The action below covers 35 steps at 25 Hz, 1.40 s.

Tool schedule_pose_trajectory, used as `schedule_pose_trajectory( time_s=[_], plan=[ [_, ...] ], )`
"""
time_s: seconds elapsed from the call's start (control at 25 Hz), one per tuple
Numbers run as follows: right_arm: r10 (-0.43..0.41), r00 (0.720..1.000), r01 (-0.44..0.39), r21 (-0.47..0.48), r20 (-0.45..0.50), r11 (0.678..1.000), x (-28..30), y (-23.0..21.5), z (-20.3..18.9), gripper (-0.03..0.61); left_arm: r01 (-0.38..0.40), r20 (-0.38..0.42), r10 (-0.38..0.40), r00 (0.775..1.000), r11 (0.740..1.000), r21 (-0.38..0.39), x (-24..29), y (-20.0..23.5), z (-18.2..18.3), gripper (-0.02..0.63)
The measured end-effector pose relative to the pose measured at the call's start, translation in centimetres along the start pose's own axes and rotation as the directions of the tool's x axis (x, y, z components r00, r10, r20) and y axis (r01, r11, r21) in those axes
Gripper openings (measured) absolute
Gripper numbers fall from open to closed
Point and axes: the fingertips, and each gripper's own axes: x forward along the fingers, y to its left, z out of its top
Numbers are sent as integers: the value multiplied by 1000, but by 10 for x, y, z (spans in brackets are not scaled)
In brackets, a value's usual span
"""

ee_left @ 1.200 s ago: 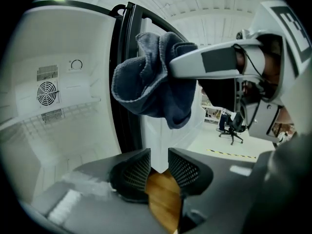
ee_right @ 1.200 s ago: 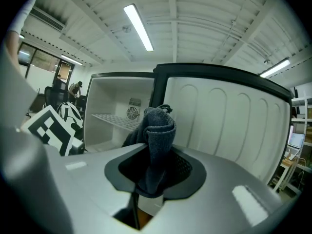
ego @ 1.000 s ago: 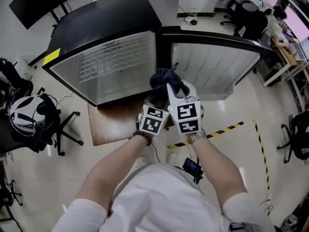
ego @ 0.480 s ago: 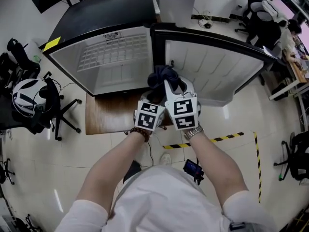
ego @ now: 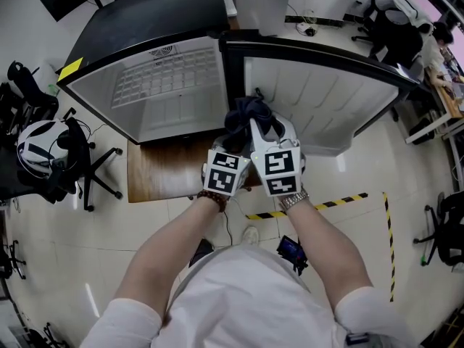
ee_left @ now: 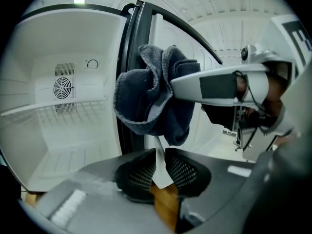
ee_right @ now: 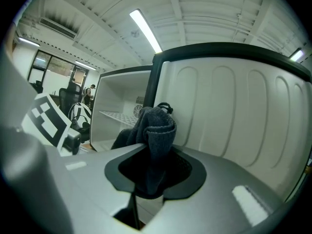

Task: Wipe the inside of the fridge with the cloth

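Side by side: right gripper jaws clamp the cloth; left gripper jaws, just narrowed, stand empty.

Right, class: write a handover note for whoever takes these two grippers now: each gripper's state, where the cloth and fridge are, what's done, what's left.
Right gripper: shut on the dark cloth, which is bunched.
Left gripper: just under the cloth; jaws have just been closing to a narrow gap, and whether they pinch anything is unclear.
Fridge: door open; cloth held in front, at the hinge side.
Done: cloth picked up, door open.
To do: wipe the inside.
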Motion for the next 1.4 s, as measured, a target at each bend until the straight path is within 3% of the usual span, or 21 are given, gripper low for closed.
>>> schedule_pose_trajectory(
  time_s=[0.76, 1.4],
  plan=[
    [-199, 978, 201, 42, -58, 979, -35, -87, -31, 92, -7, 21, 7, 1000, 1000, -10, -2, 1, 3, 51],
    [-368, 921, 376, 44, -129, 926, -90, -174, -73, 92, -24, 21, 25, 999, 1000, -19, -4, 2, 2, 51]
  ],
)
